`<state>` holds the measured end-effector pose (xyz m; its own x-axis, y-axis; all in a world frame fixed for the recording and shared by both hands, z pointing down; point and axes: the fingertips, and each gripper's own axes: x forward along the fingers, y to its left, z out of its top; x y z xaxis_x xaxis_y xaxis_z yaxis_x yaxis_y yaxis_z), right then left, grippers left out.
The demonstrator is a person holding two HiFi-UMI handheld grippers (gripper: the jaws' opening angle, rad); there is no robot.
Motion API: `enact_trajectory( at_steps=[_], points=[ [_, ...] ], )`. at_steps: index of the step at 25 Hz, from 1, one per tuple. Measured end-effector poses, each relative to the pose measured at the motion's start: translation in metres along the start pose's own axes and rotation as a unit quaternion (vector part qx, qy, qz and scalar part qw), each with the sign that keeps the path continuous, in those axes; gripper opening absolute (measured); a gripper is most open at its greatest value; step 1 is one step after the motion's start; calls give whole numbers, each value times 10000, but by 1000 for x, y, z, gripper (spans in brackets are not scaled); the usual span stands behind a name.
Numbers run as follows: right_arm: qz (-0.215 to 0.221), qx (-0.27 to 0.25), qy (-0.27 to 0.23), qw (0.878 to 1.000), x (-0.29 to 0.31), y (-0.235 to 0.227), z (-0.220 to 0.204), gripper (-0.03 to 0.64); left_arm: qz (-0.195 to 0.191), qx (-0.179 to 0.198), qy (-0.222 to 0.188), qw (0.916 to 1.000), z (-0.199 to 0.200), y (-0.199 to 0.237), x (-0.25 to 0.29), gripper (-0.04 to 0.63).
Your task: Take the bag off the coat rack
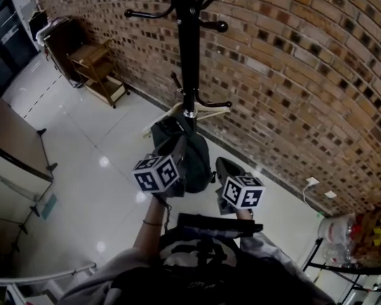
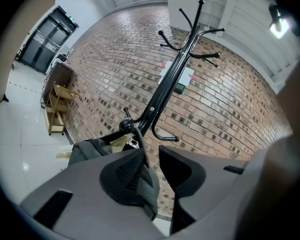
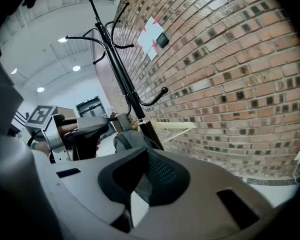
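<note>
A black coat rack (image 1: 189, 56) stands against the brick wall. A dark grey bag (image 1: 195, 161) hangs low on it, its strap (image 2: 136, 136) looped over a round-tipped hook (image 2: 126, 125). My left gripper (image 1: 176, 148) reaches the bag's top. In the left gripper view its jaws (image 2: 151, 151) stand apart, with the strap and some dark fabric lying against the left pad (image 2: 132, 176) and wall showing through the gap. My right gripper (image 1: 222, 164) hovers just right of the bag, and its jaws (image 3: 142, 169) are closed with nothing between them. The right gripper view shows the bag (image 3: 127, 139) beside the rack pole (image 3: 121, 79).
A pale wooden hanger (image 1: 209, 112) hangs on the rack just above the bag. A wooden cart (image 1: 98, 72) stands by the wall at far left. A dark table with plastic bags (image 1: 349, 237) sits at lower right. The glossy white floor (image 1: 95, 151) spreads to the left.
</note>
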<state>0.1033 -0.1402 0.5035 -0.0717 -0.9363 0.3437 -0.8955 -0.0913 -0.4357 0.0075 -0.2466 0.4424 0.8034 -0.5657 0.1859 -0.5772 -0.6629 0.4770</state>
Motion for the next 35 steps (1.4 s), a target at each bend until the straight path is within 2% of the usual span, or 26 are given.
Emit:
enact_trajectory(
  at_steps=[5,11,18,22,26,30,35],
  points=[
    [49,-124,20,9999,19,-6,12,8,93,163,335,9993,-2,10,28,155],
    [88,-202,84,9997,31,-17,25,8,231,25,572,9981,-3,17,53,156],
    [415,-449,287,9977,52,-28,45,8,545,127,652,9963,4,20,73,155],
    [754,-617,473,9941,68,-24,53,8,768,80,549,9955,5,23,77,150],
    [1096,-803,696,9883,87,-16,55,8,985,206,461,9939,7,26,80,107],
    [1413,-944,905,9813,102,-7,54,8,1015,412,406,9932,8,24,81,81],
    [1656,-1040,1142,9740,112,0,49,8,866,657,141,9940,12,20,78,71]
  ],
)
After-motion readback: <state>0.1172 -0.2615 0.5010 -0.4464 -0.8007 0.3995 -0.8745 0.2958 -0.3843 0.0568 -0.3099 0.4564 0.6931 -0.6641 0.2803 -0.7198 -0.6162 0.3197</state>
